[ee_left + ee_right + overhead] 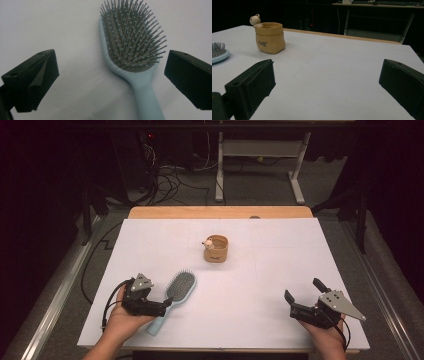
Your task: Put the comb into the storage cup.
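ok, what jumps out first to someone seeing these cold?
Probably the pale blue plastic hairbrush with grey bristles, lying bristles-up on the white table between the wide-open jaws of the left gripper. Next, the small tan sack-shaped pot with a cream figurine on its rim, standing alone mid-table. The right gripper sits open at the near right, holding nothing.

The worktop (260, 285) is covered by a white sheet, with a strip of bare wood along its far edge. Two things lie directly on it. A pale blue hairbrush (175, 295) lies bristles up, its handle just beside the left claw (167, 304). A tan sack-shaped pot (216, 249) stands upright well ahead of both claws, nearer the left one.
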The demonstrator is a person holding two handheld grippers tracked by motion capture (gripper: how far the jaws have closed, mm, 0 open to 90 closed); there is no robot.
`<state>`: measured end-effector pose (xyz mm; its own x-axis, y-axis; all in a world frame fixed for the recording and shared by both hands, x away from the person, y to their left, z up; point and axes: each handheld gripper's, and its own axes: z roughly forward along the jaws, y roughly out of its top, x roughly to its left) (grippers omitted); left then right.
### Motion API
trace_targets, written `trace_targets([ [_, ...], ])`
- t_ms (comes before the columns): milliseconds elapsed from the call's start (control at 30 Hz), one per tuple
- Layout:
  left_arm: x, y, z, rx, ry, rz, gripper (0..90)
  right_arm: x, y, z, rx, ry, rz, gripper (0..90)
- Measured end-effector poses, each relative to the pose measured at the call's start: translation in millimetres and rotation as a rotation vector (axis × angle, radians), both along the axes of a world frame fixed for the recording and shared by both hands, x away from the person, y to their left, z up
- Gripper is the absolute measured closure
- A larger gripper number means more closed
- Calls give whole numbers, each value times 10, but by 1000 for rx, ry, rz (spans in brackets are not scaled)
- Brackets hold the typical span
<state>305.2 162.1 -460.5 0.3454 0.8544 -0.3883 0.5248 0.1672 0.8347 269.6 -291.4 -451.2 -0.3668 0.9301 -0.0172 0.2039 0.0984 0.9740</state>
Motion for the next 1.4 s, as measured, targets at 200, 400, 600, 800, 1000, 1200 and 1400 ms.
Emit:
trace_targets([
  [200,19,-124,-44,50,53,-22,7,0,-6,4,-2,-2,-1,10],
  [400,39,-250,-91,86,86,-42,17,-1,-11,7,0,-4,0,10],
  [600,114,-309,-89,113,115,-42,13,-1,-10,7,-1,-5,-1,10],
  [800,193,-355,-80,123,134,-32,14,-1,-12,6,0,-5,-4,10],
  [1000,242,-451,-87,132,141,-40,14,1,-10,6,-2,-5,-2,10],
  [1200,364,-533,-94,165,166,-30,24,1,-12,6,-1,-6,-4,10],
  [1400,429,-624,-140,202,186,-24,35,2,-19,9,-2,-3,-8,12],
])
